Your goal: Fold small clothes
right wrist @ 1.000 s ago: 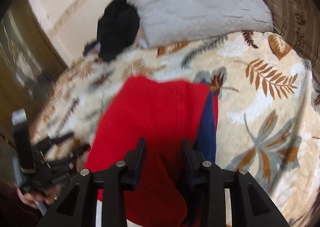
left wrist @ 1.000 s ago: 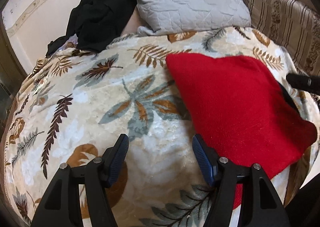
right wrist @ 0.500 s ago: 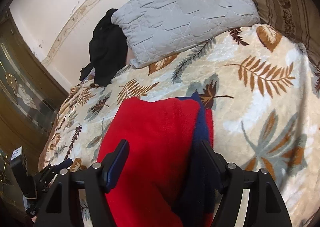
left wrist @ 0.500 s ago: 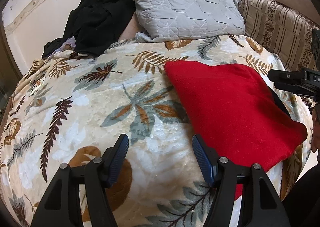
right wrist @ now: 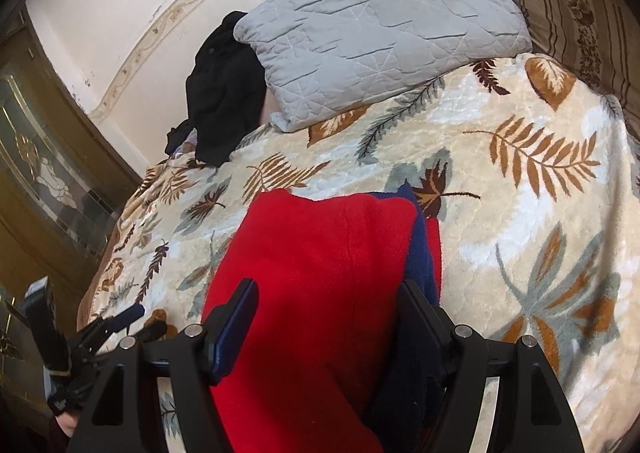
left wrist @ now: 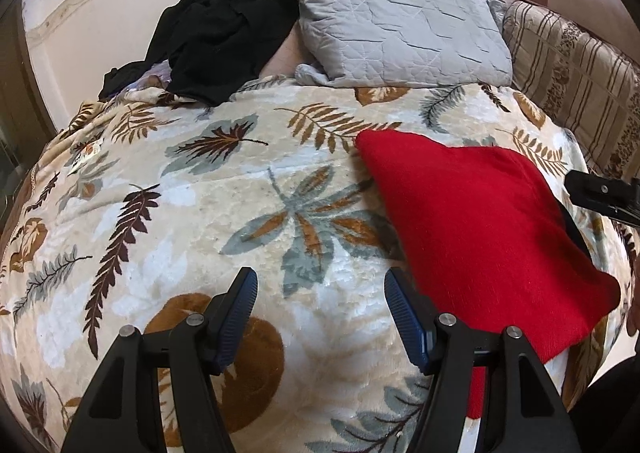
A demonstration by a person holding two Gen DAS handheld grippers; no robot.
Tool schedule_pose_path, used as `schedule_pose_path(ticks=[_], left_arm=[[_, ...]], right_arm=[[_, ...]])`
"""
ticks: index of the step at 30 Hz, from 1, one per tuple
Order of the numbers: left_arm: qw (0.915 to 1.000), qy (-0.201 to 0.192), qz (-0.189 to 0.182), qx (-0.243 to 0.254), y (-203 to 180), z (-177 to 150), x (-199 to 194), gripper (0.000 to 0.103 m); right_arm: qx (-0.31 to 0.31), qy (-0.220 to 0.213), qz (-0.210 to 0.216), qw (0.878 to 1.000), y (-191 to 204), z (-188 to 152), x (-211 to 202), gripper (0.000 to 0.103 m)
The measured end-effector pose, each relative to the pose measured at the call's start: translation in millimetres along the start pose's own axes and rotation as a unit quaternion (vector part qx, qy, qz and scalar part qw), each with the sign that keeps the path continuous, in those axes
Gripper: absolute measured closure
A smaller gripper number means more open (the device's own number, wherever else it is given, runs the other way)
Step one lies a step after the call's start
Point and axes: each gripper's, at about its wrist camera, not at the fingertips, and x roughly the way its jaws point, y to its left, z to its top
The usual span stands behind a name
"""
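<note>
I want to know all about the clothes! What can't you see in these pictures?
- Red garment: near end cut off by the right wrist view's bottom edge and the right claw.
- Navy layer: mostly covered by the red fabric; its kind is unclear.
- Black clothes: heaped, partly behind the gray pillow.
</note>
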Motion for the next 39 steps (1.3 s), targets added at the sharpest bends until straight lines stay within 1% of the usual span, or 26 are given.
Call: schedule_pose_path(ticks=[12,21,31,37,39], left_arm=[[0.9998,-0.006,0.007,0.017,-14.3,5.4,2.6,0.036],[0.9997,-0.007,-0.005,0.021,-21.6,10.6,4.5,0.036],[0.9988,0.004,-0.048,0.014,-32.6,17.8,7.3,0.036],[0.9964,0.030,-0.077,0.017,-42.5,17.4,16.2,0.036],[0.9966,0.029,-0.075,0.018,-44.1,17.0,17.3,0.036]], right_arm=[[0.003,-0.003,0.011,1.000,-9.9,-0.4,-10.6,0.027],[-0.002,-0.001,0.011,1.000,-8.3,-0.8,-9.6,0.027],[0.012,0.000,0.006,1.000,-25.2,0.6,-11.3,0.027],[0.023,0.007,0.012,1.000,-34.7,1.7,-10.3,0.027],[0.030,0.017,0.017,0.999,-37.9,1.4,-7.0,0.027]])
